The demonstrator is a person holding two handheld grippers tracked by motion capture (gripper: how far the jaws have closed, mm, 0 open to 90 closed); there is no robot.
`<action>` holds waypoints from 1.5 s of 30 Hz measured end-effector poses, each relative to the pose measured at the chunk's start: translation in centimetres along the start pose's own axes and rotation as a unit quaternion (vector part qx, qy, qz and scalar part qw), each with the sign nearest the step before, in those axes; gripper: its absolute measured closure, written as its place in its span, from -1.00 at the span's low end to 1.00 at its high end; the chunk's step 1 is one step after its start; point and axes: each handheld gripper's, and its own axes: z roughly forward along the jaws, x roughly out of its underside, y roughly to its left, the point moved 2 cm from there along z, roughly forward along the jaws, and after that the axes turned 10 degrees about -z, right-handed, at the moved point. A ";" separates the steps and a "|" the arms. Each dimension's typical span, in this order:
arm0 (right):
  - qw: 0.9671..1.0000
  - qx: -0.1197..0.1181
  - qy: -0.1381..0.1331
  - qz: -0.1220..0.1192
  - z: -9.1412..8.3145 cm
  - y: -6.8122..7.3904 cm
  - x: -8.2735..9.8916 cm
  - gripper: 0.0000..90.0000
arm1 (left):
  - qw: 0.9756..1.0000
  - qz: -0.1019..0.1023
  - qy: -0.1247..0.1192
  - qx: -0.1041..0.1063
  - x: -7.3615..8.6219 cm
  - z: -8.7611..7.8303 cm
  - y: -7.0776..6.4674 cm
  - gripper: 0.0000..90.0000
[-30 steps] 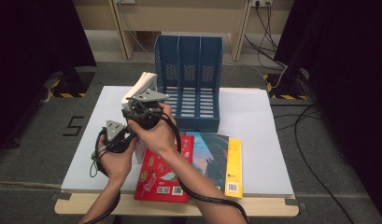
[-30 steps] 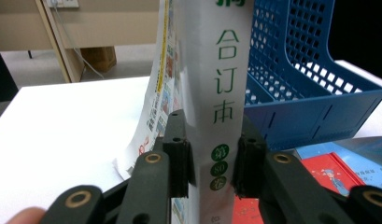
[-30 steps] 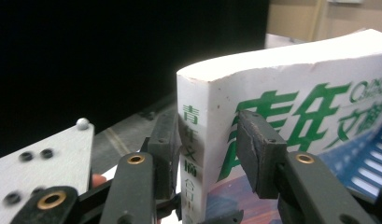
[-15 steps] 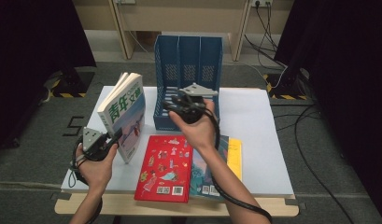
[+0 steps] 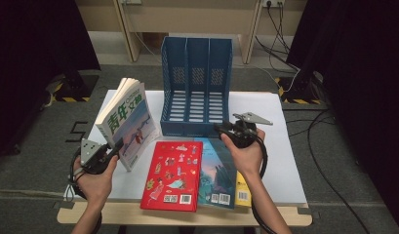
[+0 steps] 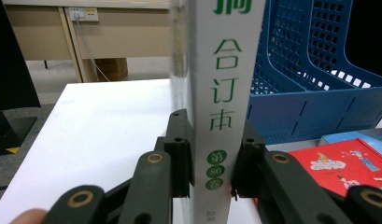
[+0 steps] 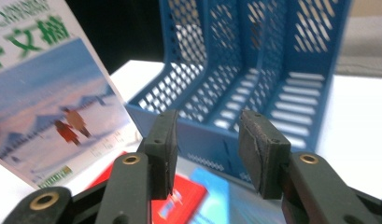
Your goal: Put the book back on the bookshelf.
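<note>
A thick white book with green lettering (image 5: pixel 125 122) stands tilted on the table's left side. My left gripper (image 5: pixel 117 146) is shut on the foot of its spine, and in the left gripper view both pads press the spine (image 6: pixel 220 93) of that book inside my left gripper (image 6: pixel 209 161). My right gripper (image 5: pixel 220 129) hovers in front of the blue three-slot file rack (image 5: pixel 197 92), above the flat books. Its jaws have just been opening, and in the right gripper view my right gripper (image 7: pixel 207 149) stands open with nothing between its pads. The rack (image 7: pixel 254 70) lies straight beyond it.
A red book (image 5: pixel 172 175) lies flat at the front of the white table (image 5: pixel 285 165). A blue book (image 5: pixel 219 178) and a yellow one (image 5: pixel 242 187) lie partly stacked to its right. Dark curtains flank the table, and cables run over the floor at the right.
My right gripper has left the white book and moved right and down to the front of the rack. The left gripper carried the book leftward, then held still.
</note>
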 end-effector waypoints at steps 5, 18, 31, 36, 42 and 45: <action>0.999 0.012 0.012 0.030 -0.8 -1.6 3.2 0.28 | 1.000 -0.004 0.004 0.003 -0.2 0.0 0.3 0.59; 0.998 0.025 0.017 0.054 -1.8 -3.1 5.9 0.26 | 1.000 -0.001 0.001 0.010 -0.7 0.8 0.2 0.60; 0.997 0.039 0.015 0.069 -2.8 -4.0 7.0 0.26 | 1.000 -0.030 -0.010 0.002 -0.4 0.1 1.4 0.61; 0.996 0.039 0.020 0.075 -2.8 -4.2 7.8 0.26 | 1.000 -0.027 -0.010 0.006 -0.4 0.2 1.4 0.61; 0.996 0.040 0.023 0.080 -2.7 -4.2 8.4 0.26 | 0.999 -0.028 -0.013 0.011 -0.6 0.4 1.4 0.60; 0.995 0.037 0.025 0.085 -2.6 -4.2 8.6 0.25 | 0.999 -0.026 -0.017 0.015 -0.8 0.5 1.2 0.57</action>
